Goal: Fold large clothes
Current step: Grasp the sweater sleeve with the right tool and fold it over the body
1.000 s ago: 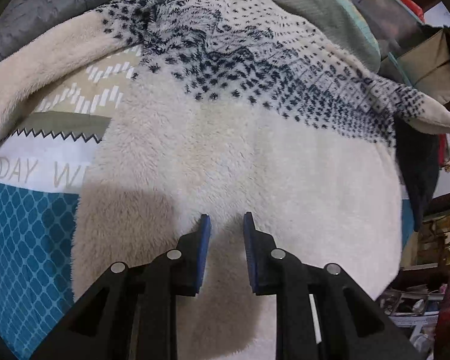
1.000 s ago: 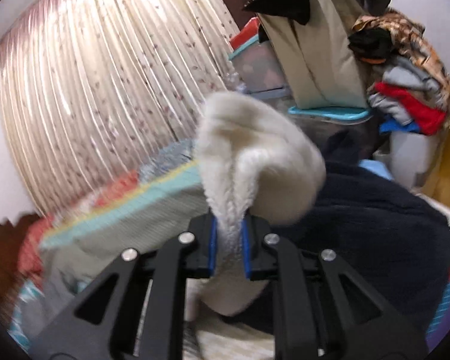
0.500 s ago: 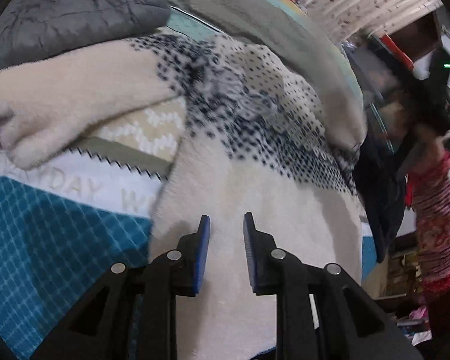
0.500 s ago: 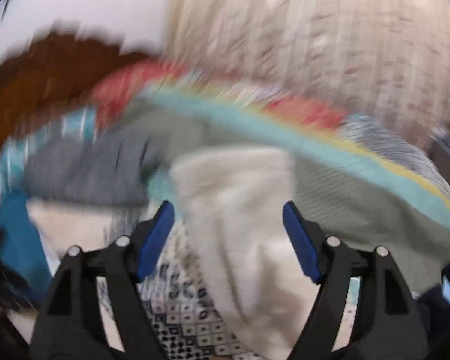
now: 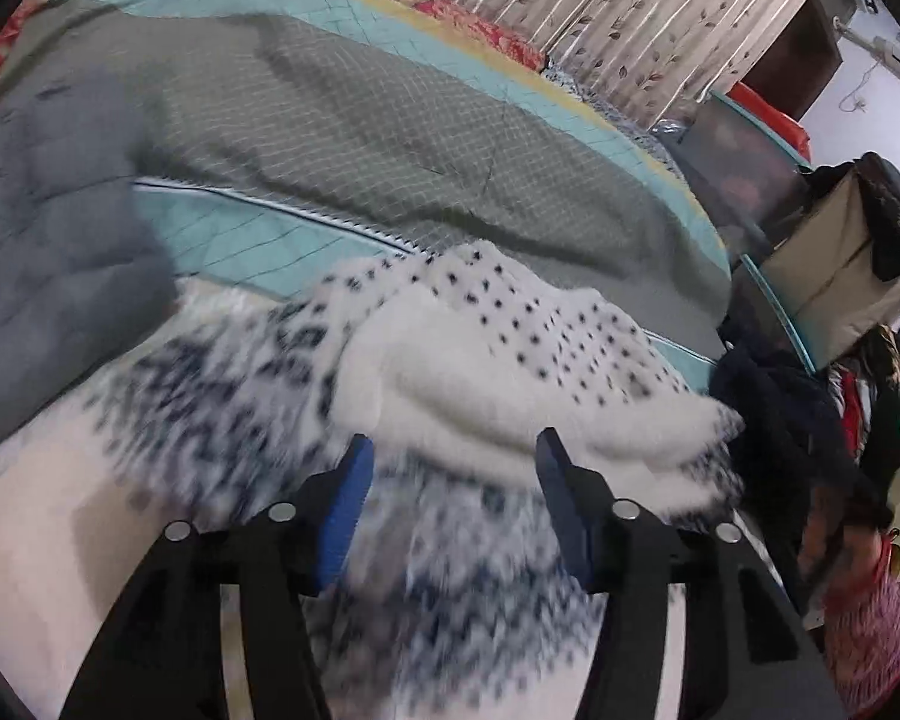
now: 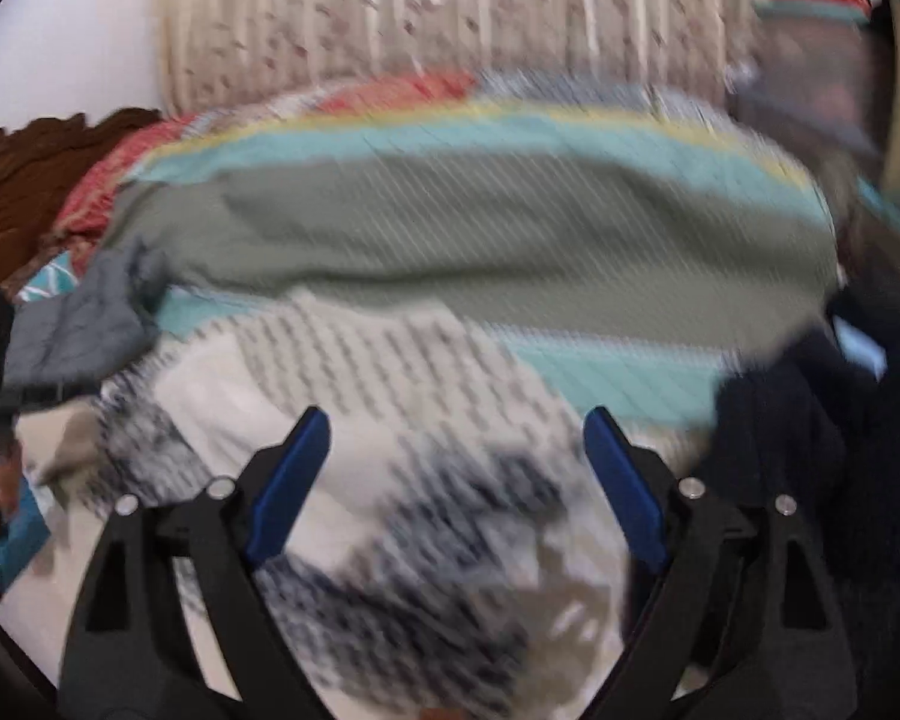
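Right gripper (image 6: 456, 462) released the sleeve (image 5: 510, 396); both grippers' fingers opening.

Left gripper (image 5: 449, 461) and right gripper (image 6: 456, 441) point downward, jaws opening, nothing pinched.

Bunched sleeve (image 5: 510, 396) just ahead

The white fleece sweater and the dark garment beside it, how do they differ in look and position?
The white fleece sweater is cream with black dotted patterning; the dark garment is plain navy-black. The sweater lies spread across the bed in front of the grippers with a sleeve folded over it; the dark garment sits bunched at the bed's right edge. Both look fluffy.
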